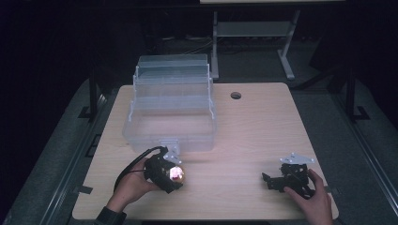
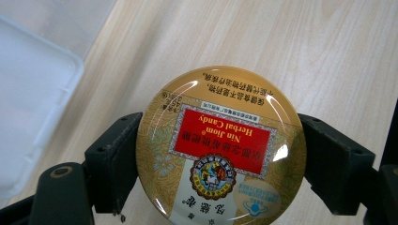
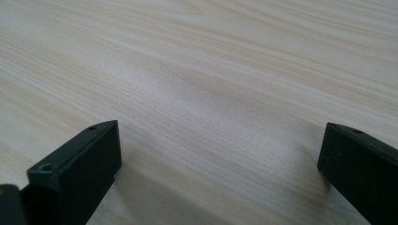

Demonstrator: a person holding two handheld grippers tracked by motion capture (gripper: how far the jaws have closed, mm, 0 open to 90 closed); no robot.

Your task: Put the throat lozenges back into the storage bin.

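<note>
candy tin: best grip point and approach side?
Grip the round candy tin across its rim, at opposite edges, as the left gripper does now: jaws either side, printed lid facing the camera. Flat and round, any diameter suits; its domed, glossy lid offers no purchase.

Matte black claws [image 3: 220, 154], trailing cable

Wooden table [image 1: 244, 136], clear tiered plastic box [image 1: 171, 110]

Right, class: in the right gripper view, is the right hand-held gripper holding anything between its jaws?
No. The right hand-held gripper has its jaws spread wide apart, with just bare wooden table between them.
</note>
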